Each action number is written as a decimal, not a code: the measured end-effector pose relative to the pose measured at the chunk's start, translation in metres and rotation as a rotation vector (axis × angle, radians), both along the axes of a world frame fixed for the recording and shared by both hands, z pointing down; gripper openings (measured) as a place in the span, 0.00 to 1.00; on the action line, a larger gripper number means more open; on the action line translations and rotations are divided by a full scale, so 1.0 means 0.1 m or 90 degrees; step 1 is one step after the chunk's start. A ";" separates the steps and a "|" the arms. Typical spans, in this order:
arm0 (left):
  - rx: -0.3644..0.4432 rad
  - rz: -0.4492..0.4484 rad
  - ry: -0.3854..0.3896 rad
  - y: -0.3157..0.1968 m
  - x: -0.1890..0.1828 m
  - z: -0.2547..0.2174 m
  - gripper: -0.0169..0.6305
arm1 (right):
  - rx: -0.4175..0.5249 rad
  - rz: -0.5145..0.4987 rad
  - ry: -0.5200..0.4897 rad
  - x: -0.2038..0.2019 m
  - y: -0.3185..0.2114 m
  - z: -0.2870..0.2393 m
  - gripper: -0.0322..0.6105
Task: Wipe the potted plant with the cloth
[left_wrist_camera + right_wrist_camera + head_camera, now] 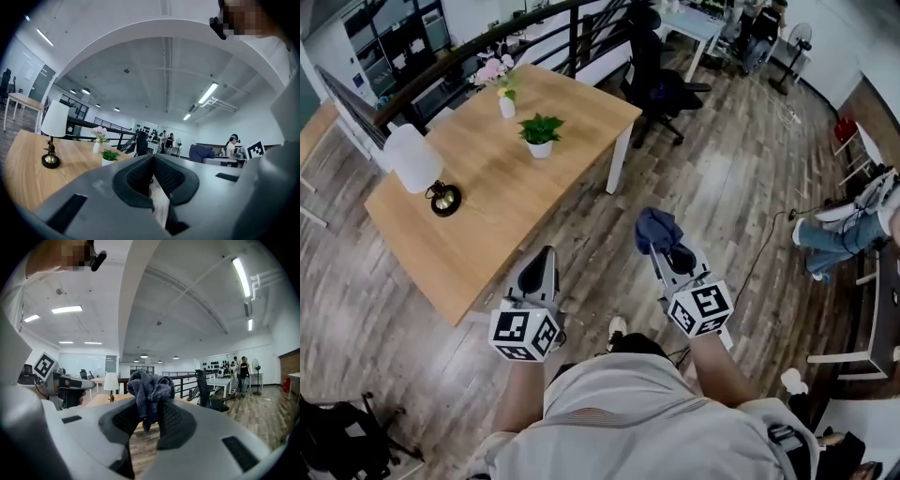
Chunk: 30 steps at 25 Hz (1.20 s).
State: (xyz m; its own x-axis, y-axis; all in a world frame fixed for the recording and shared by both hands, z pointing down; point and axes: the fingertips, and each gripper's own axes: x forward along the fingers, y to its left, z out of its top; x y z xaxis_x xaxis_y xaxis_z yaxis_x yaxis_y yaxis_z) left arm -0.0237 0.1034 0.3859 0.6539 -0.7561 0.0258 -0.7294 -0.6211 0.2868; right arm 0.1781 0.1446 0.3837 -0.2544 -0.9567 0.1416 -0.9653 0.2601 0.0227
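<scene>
The potted plant (540, 131), small and green in a white pot, stands on the far part of the wooden table (487, 225); it also shows in the left gripper view (110, 156). My right gripper (664, 249) is shut on a crumpled blue-grey cloth (658, 228), which bunches up above its jaws (150, 389). It hangs over the floor, right of the table. My left gripper (547, 255) is shut with nothing in it, near the table's front edge; its pads meet at the tips (153, 157). Both are well short of the plant.
On the table also stand a white-shaded lamp (414, 157) and a vase of pink flowers (504, 86). A black office chair (661, 80) sits beyond the table's far corner. A seated person's legs (834, 242) and a cable on the floor lie to the right.
</scene>
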 end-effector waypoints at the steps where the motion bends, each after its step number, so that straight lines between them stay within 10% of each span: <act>1: -0.004 -0.009 -0.001 -0.13 0.08 -0.01 0.05 | 0.000 -0.013 0.001 0.08 -0.14 0.00 0.26; 14: -0.092 -0.110 -0.034 -1.76 0.42 0.55 0.05 | -0.030 -0.157 -0.053 0.44 -2.10 0.61 0.26; 30: -0.115 -0.095 0.010 -3.59 -0.28 0.81 0.05 | -0.077 -0.104 -0.022 -0.17 -3.96 0.60 0.26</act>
State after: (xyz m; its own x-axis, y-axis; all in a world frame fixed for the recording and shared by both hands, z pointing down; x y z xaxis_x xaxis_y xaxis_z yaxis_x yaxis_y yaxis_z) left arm -0.0513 -0.2559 0.4665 0.5362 -0.8288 0.1602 -0.8042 -0.4438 0.3954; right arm 0.1611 -0.2516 0.4433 -0.4117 -0.8786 0.2420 -0.9096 0.4124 -0.0505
